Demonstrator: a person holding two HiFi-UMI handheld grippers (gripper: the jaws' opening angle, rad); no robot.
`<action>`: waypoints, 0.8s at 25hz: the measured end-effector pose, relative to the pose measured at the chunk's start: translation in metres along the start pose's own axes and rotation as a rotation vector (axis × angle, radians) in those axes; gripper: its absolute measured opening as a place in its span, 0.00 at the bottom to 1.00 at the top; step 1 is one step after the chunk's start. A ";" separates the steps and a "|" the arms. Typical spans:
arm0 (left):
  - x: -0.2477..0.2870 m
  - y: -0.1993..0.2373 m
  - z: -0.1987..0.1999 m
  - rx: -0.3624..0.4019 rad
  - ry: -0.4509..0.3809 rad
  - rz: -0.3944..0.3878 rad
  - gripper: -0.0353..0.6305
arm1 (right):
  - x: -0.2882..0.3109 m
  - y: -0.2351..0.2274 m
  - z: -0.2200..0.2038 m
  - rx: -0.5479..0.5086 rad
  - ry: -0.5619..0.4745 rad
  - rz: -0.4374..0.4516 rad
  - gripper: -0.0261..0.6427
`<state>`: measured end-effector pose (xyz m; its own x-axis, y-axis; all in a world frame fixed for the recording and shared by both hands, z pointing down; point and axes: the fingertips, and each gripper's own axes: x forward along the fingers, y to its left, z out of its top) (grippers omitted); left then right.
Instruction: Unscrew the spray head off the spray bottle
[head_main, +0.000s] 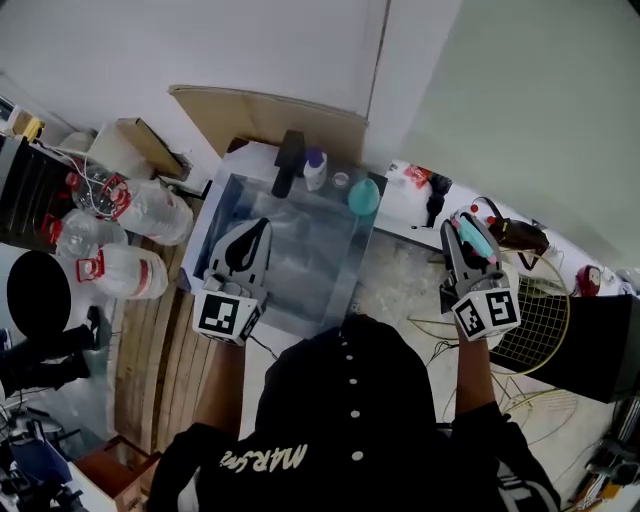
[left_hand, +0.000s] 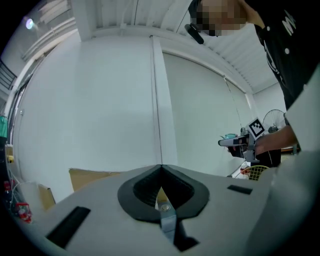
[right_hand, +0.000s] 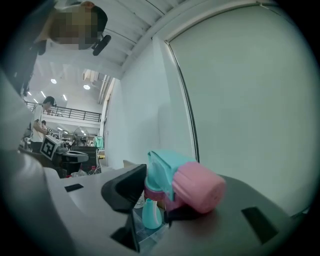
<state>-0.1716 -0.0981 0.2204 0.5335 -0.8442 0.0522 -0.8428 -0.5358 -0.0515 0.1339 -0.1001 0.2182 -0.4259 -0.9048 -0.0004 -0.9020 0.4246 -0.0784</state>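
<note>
My right gripper (head_main: 463, 226) is shut on the spray head (head_main: 472, 242), a teal and pink piece held up in the air, apart from its bottle. In the right gripper view the spray head (right_hand: 186, 184) fills the space between the jaws of this gripper (right_hand: 159, 194). The teal spray bottle (head_main: 363, 195) stands headless at the far right corner of the clear bin; the bottle (right_hand: 151, 215) also shows low between the jaws. My left gripper (head_main: 262, 228) hovers over the bin, shut with nothing in it, and its jaws (left_hand: 161, 169) meet at a point.
A clear plastic bin (head_main: 232, 190) sits on the table. Behind it stand a black bottle (head_main: 290, 160) and a white bottle with a purple cap (head_main: 314, 168). Water jugs (head_main: 125, 272) lie at the left. A wire fan guard (head_main: 540, 320) lies at the right.
</note>
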 end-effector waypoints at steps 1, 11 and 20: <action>-0.003 0.002 -0.001 0.012 0.004 0.006 0.09 | -0.001 -0.001 0.001 -0.002 0.002 -0.004 0.28; -0.015 0.004 -0.005 0.042 0.025 0.037 0.09 | -0.002 0.007 0.014 -0.034 -0.011 -0.023 0.28; -0.008 0.005 -0.006 0.064 0.029 0.048 0.09 | 0.001 0.011 0.016 -0.034 -0.024 -0.013 0.28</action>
<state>-0.1804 -0.0934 0.2253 0.4893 -0.8687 0.0771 -0.8607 -0.4952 -0.1181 0.1246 -0.0967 0.2012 -0.4130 -0.9104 -0.0235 -0.9093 0.4137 -0.0447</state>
